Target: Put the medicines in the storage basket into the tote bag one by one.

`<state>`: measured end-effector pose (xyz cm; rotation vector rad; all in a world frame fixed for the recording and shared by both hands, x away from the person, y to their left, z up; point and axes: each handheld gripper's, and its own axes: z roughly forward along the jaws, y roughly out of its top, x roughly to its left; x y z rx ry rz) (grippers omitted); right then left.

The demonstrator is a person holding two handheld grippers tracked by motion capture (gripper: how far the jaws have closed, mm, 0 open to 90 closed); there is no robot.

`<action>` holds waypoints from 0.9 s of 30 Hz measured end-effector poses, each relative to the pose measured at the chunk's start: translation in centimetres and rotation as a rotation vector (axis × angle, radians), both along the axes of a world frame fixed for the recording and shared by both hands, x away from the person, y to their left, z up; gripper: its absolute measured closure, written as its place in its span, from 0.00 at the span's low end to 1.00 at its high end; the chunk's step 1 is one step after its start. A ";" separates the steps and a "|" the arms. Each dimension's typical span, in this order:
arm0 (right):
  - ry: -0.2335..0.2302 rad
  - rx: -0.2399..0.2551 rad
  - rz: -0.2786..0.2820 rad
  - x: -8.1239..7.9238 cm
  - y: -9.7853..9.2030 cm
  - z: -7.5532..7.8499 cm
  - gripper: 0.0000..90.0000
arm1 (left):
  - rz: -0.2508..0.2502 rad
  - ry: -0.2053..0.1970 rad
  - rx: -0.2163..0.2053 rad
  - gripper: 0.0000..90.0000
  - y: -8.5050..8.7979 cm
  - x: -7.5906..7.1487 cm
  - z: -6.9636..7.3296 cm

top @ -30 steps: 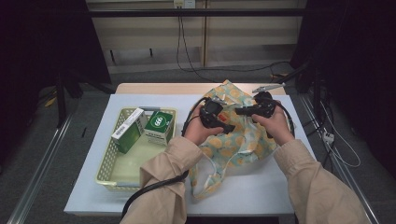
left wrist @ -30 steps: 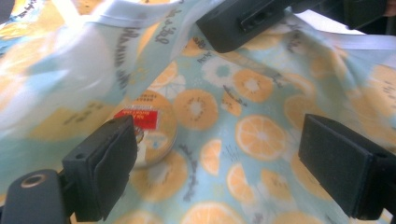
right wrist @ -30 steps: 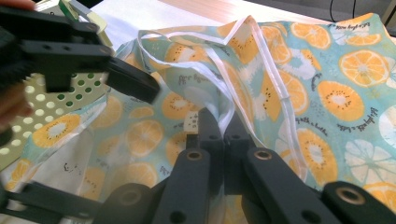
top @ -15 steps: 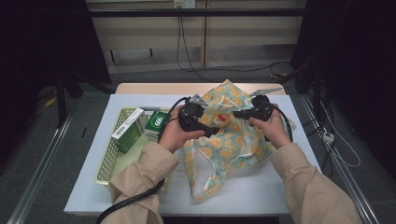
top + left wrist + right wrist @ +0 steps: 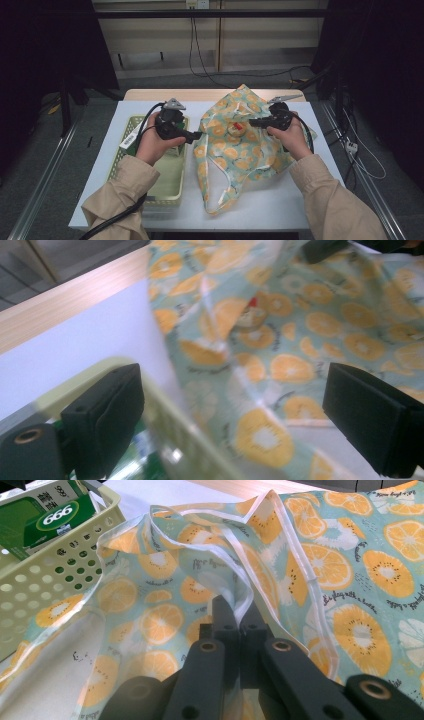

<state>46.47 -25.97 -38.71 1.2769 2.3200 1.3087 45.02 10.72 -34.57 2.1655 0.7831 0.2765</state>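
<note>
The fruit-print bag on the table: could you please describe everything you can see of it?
The bag is thin, soft cloth, pale green, printed with orange and kiwi slices and small script, edged in white binding. It lies crumpled on the white table, right of the perforated basket, with a looped handle trailing toward the near edge. The right gripper is shut on its white-bound rim, lifting the mouth open. Something small and red-and-tan shows at the opening. The left gripper hangs open beside it, not touching.
</note>
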 end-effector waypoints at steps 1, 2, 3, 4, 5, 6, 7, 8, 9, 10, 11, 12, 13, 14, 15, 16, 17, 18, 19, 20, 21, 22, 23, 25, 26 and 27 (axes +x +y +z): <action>0.000 -0.001 -0.002 0.0 -0.1 0.0 1.00 | 0.010 -0.001 0.002 0.10 0.4 0.1 -0.1; 0.000 0.000 -0.006 0.0 -0.1 0.1 1.00 | 0.020 -0.001 0.003 0.10 0.8 0.1 -0.3; -0.002 0.001 -0.006 0.0 -0.2 0.1 1.00 | 0.027 -0.003 0.011 0.10 1.2 0.2 -0.4; -0.003 0.000 -0.007 0.0 -0.3 0.1 1.00 | 0.037 -0.003 0.015 0.09 1.6 0.2 -0.6; -0.003 -0.002 -0.008 -0.1 -0.3 0.1 1.00 | 0.047 -0.003 0.024 0.09 1.9 0.3 -0.8; -0.002 -0.004 -0.010 -0.1 -0.4 0.1 1.00 | 0.054 0.001 0.033 0.08 2.3 0.3 -1.0; -0.003 -0.003 -0.012 -0.1 -0.4 0.1 1.00 | 0.064 0.008 0.034 0.08 2.6 0.4 -1.3; -0.001 -0.002 -0.013 0.0 -0.5 0.0 1.00 | 0.072 0.008 0.042 0.08 2.8 0.4 -1.6; 0.000 0.000 -0.012 0.0 -0.5 -0.1 1.00 | 0.075 0.004 0.056 0.08 3.1 0.4 -1.7; 0.002 0.004 -0.012 0.0 -0.5 -0.2 1.00 | 0.088 0.000 0.056 0.08 3.3 0.4 -1.9; 0.006 0.006 -0.015 0.1 -0.5 -0.3 1.00 | 0.095 0.001 0.058 0.08 3.6 0.5 -2.1; 0.006 0.004 -0.017 0.1 -0.4 -0.4 1.00 | 0.106 0.003 0.057 0.08 3.7 0.5 -2.2; 0.005 0.004 -0.017 0.2 -0.3 -0.5 1.00 | 0.108 0.001 0.067 0.07 3.9 0.5 -2.3; 0.008 0.008 -0.016 0.3 -0.3 -0.6 1.00 | 0.116 -0.001 0.066 0.07 4.0 0.5 -2.5; 0.010 0.008 -0.016 0.4 -0.2 -0.7 1.00 | 0.121 -0.001 0.070 0.07 4.1 0.5 -2.6; 0.012 0.005 -0.014 0.5 -0.1 -0.8 1.00 | 0.124 -0.001 0.072 0.07 4.2 0.4 -2.7; 0.012 0.004 -0.014 0.6 0.0 -1.0 1.00 | 0.120 0.001 0.082 0.07 4.3 0.4 -2.8; 0.017 0.005 -0.015 0.6 0.1 -1.0 1.00 | 0.123 0.000 0.081 0.07 4.4 0.4 -2.9; 0.014 0.004 -0.013 0.7 0.1 -1.1 1.00 | 0.124 0.002 0.081 0.07 4.4 0.4 -2.9; 0.018 0.005 -0.014 0.8 0.2 -1.2 1.00 | 0.128 -0.001 0.081 0.07 4.5 0.5 -3.0; 0.016 0.002 -0.010 0.9 0.3 -1.2 1.00 | 0.129 -0.002 0.083 0.07 4.7 0.5 -3.0; 0.015 -0.002 -0.007 1.0 0.4 -1.3 1.00 | 0.135 -0.002 0.081 0.07 4.7 0.5 -3.1; 0.020 0.000 -0.007 1.1 0.6 -1.3 1.00 | 0.137 0.000 0.085 0.07 4.8 0.4 -3.1; 0.017 0.000 -0.010 1.4 0.7 -1.3 1.00 | 0.136 -0.001 0.092 0.07 4.8 0.4 -3.2; 0.016 0.000 -0.012 1.6 0.7 -1.3 1.00 | 0.137 -0.004 0.094 0.07 4.8 0.4 -3.2; 0.016 0.000 -0.015 1.7 0.7 -1.3 1.00 | 0.138 -0.003 0.095 0.07 4.8 0.4 -3.3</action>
